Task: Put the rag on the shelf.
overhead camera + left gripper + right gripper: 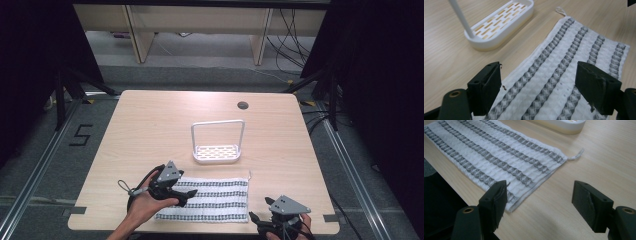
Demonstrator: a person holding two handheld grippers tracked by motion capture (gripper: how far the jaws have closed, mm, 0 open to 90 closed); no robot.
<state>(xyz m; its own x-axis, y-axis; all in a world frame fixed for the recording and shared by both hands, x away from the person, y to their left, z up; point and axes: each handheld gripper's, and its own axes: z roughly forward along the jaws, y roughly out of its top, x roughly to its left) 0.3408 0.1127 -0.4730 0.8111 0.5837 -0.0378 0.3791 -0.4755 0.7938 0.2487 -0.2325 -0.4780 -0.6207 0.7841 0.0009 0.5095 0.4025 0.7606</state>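
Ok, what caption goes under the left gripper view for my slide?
Open claw over a striped towel, beside a white rack.

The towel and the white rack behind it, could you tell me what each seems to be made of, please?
The towel looks like woven cotton cloth, matte: a waffle texture, grey patterned stripes, and a loose thread loop at one corner. The rack looks like moulded plastic, smooth with a slight sheen, with a slotted base; its thin handle might be coated metal.

A light wooden table [150, 125] stands on grey floor [200, 75], with pale wooden furniture [200, 20] and cables [290, 35] behind.
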